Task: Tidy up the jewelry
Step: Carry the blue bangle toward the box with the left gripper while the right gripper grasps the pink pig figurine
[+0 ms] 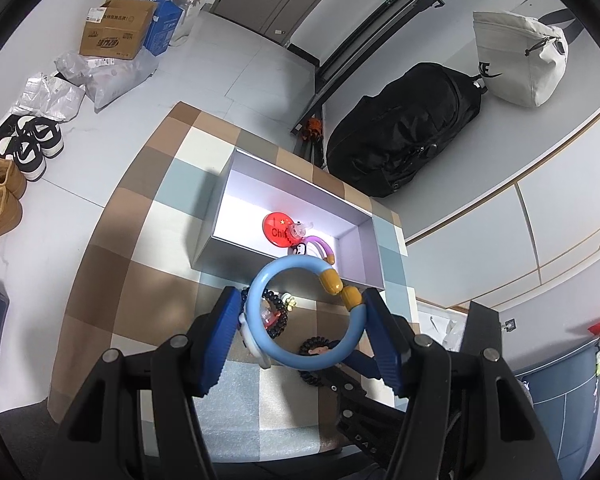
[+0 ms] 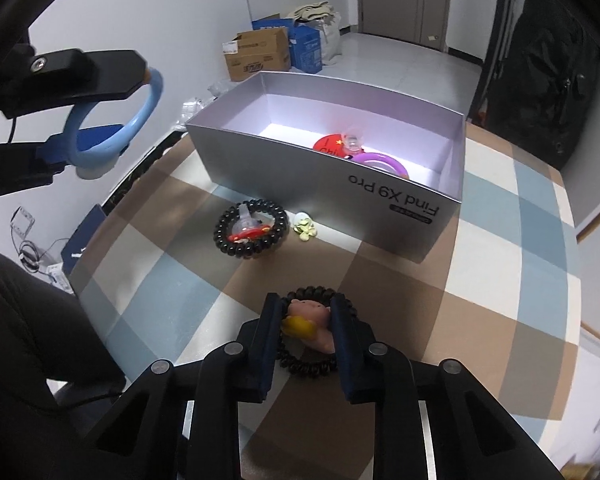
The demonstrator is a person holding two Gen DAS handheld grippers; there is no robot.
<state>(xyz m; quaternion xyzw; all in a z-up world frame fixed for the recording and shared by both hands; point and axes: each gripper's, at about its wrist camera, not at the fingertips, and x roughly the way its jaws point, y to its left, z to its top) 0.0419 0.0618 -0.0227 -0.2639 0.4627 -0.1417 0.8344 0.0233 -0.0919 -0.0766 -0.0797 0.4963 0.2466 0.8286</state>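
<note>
My left gripper (image 1: 300,304) is shut on a light blue bangle (image 1: 260,280) with two yellow beads, held in the air above the checked table and in front of the open grey box (image 1: 208,240). The bangle also shows in the right wrist view (image 2: 112,136). My right gripper (image 2: 306,306) is closed around a pink pig charm (image 2: 310,314) on a black coil hair tie (image 2: 308,364) resting on the table. The box (image 2: 340,196) holds a red badge (image 2: 330,145) and a purple bangle (image 2: 384,160). A black bead bracelet (image 2: 252,232) and a small pale flower piece (image 2: 305,229) lie on the table.
The checked tablecloth (image 2: 480,280) covers a small table. On the floor are cardboard boxes (image 1: 116,28), plastic bags and shoes (image 1: 32,144). A black backpack (image 1: 404,128) and a white bag (image 1: 516,56) stand behind the table.
</note>
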